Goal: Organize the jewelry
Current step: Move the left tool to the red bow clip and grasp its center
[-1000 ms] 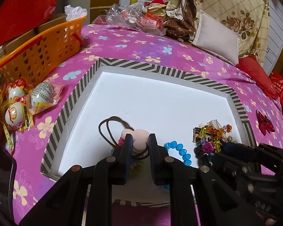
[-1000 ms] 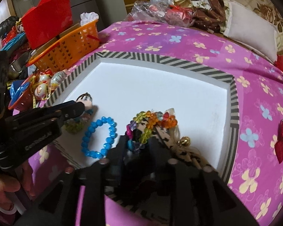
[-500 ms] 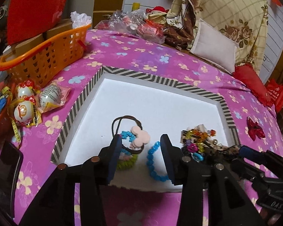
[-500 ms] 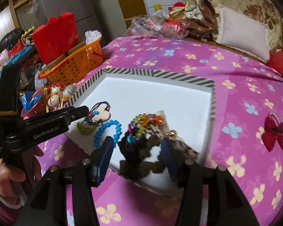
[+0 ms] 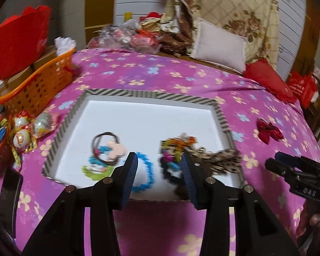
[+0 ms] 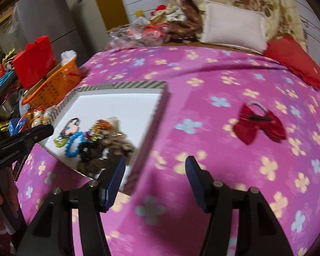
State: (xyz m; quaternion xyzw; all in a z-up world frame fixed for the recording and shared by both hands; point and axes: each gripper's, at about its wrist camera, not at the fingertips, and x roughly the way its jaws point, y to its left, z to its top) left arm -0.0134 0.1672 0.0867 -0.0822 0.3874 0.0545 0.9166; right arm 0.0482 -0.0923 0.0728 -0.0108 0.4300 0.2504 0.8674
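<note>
A white tray with a striped rim lies on the pink flowered cloth. In its near part lie a pink hair tie with brown loops, a blue bead bracelet, a colourful bead cluster and a leopard bow. My left gripper is open and empty, above the tray's near edge. My right gripper is open and empty, over the cloth just right of the tray. A red bow hair tie lies on the cloth beyond it, also in the left wrist view.
An orange basket and wrapped egg toys lie left of the tray. A red bag stands behind the basket. Pillows and packets crowd the far edge.
Both grippers opened, left their items in the tray and pulled back. The right gripper swung right, toward the red bow.
</note>
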